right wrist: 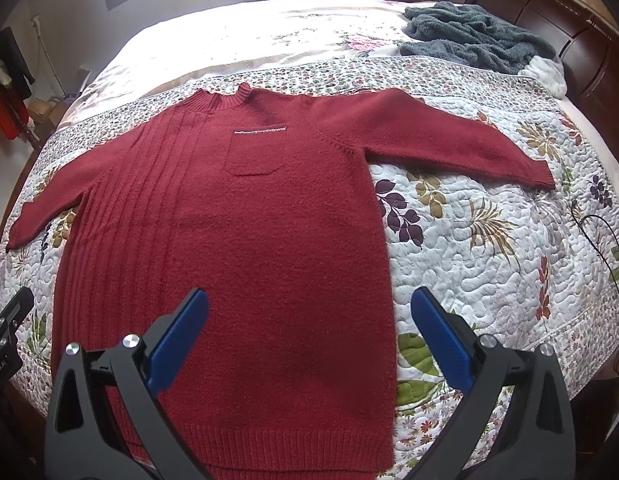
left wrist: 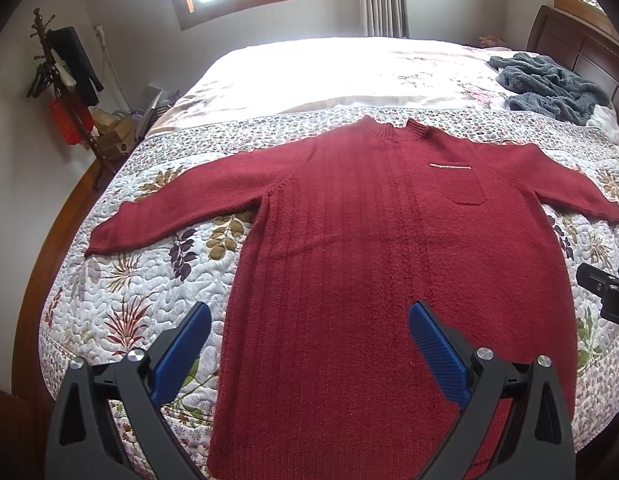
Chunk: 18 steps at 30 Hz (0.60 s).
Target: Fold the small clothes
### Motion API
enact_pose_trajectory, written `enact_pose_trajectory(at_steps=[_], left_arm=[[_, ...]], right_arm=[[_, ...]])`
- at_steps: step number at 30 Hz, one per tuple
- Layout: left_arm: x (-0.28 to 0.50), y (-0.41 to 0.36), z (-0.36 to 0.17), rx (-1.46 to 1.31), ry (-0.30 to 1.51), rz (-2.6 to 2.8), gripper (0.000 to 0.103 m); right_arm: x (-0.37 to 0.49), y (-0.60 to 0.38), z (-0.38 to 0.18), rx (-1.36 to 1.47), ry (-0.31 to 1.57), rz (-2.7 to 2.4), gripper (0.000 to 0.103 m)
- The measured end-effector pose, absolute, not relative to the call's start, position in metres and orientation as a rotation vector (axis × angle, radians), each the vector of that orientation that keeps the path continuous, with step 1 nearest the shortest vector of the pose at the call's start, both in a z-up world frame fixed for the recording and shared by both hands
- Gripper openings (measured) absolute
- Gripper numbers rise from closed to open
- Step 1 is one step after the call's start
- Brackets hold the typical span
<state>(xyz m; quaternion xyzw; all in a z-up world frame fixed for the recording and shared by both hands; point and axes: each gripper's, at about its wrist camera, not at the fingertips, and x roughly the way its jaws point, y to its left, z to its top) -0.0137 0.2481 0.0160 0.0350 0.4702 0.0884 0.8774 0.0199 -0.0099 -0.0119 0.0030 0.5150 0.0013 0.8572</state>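
**Now: both claws wide, sweater flat ahead**

I have my left claw (left wrist: 309, 320) spread wide, holding nothing, hovering above the near end of the sweater (left wrist: 369, 260). Its left pad (left wrist: 181, 352) sits over the quilt (left wrist: 129, 280) just off the sweater's edge; its right pad (left wrist: 437, 352) sits over the red knit. I cannot tell whether either pad touches the cloth.

My right claw (right wrist: 309, 312) is equally wide apart and empty. Its left pad (right wrist: 177, 340) is over the sweater (right wrist: 237, 240), its right pad (right wrist: 441, 340) over the quilt (right wrist: 489, 260) just past the sweater's side edge.

Counts: one red sweater, lying face up, spread flat ahead of both claws, hem nearest, collar farthest. Two sleeves, each stretched outward and angled back toward me. One chest pocket (right wrist: 256, 152) with a pale trim line. One grey fleece heap (right wrist: 473, 40), well beyond, to the far right near the headboard (right wrist: 549, 16). Each claw's edge shows in the other's view.
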Motion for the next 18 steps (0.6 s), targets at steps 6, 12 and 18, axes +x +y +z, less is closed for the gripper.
enact_pose_trajectory(at_steps=[6,12,18], left_arm=[[-0.0136,0.2478,0.0166,0.073,0.981,0.187,0.099],[-0.0131,0.2475,0.0172,0.073,0.981,0.188,0.099],[-0.0106,0.2457,0.0154,0.068,0.984,0.181,0.099]], right_arm=[[0.0203,-0.0098,-0.0112,0.006,1.083,0.002,0.1],[0.0207,-0.0099,-0.0102,0.006,1.083,0.002,0.1],[0.0235,-0.0123,-0.0091,0.014,1.081,-0.002,0.1]])
